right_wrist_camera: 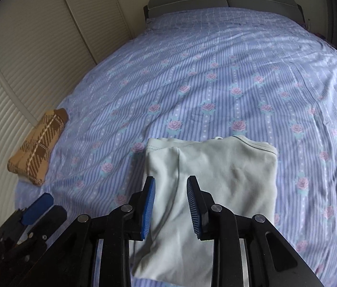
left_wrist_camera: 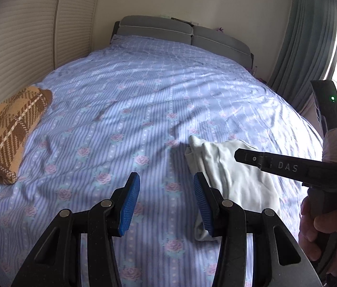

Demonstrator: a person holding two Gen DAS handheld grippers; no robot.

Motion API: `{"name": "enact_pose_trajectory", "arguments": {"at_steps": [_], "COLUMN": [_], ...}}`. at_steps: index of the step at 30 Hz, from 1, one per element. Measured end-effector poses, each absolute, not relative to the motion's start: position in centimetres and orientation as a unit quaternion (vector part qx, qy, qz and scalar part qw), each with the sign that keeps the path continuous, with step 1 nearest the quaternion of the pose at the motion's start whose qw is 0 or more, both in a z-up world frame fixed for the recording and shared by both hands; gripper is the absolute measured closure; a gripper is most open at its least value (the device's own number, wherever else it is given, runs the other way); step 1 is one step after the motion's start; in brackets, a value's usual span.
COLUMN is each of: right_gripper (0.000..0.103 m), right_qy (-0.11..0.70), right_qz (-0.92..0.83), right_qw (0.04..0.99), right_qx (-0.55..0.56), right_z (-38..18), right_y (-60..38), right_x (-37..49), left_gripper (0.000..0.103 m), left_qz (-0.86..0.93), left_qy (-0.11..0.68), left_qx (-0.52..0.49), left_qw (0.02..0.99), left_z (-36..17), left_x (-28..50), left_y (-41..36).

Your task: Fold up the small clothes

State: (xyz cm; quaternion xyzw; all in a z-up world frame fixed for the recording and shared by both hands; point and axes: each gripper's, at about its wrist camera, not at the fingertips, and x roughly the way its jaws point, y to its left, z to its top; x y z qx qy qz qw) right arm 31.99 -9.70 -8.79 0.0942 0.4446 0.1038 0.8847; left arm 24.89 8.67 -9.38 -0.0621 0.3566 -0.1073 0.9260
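Left claw [left_wrist_camera: 166, 201], seen from its own wrist camera: blue pads spread wide, nothing between them, hanging over bare striped floral bedsheet [left_wrist_camera: 144, 91]. Pale garment [left_wrist_camera: 230, 174] lies on the bed just to the claw's right, its near left edge running behind the right-hand pad; contact there cannot be told. Right claw's black body crosses the far right of this view, gripped by the person's hand [left_wrist_camera: 321, 224]; its jaws cannot be read from this side. Folded brown plaid piece [left_wrist_camera: 8, 131] sits well apart by the left edge of the bed, near the slatted wardrobe doors [left_wrist_camera: 20, 35]. Right wrist view: right claw [right_wrist_camera: 170, 208] also spread and empty, poised over the near part of the pale garment [right_wrist_camera: 216, 179], which lies flat in a rough rectangle, stitched hem along the far edge, a soft crease running down its left side. Left claw [right_wrist_camera: 41, 208] shows low at left, off the cloth. Judgement: thin knit cloth, light, limp, no stiffness, so it will sag and slide from any single hold; the sheet beneath is equally soft and may get pinched along with it. Best holds look like the two near corners or the doubled left edge, one claw each, pinching through all layers.
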Motion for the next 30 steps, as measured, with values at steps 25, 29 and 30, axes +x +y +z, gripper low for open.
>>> {"name": "enact_pose_trajectory", "arguments": {"at_steps": [25,29,30], "right_gripper": [0.074,0.074,0.074], "right_qy": [0.417,0.419,0.419], "right_qz": [0.029,0.026,0.025], "right_qw": [0.891,0.890,0.889], "right_qx": [0.178,0.181,0.183], "right_z": [-12.4,-13.0,-13.2], "right_y": [-21.8,-22.3,-22.5], "right_x": [26.0,25.9,25.7], "left_gripper": [0.076,0.095,0.096], "left_qz": [-0.165,-0.170,-0.168], "left_qy": [0.414,0.425,0.428], "left_qx": [-0.015,-0.028,-0.033], "left_qw": [0.895,0.889,0.887], "left_z": [-13.9,-14.5,-14.5], "left_x": [33.9,34.4,34.5], "left_y": [0.5,0.6,0.6]}}
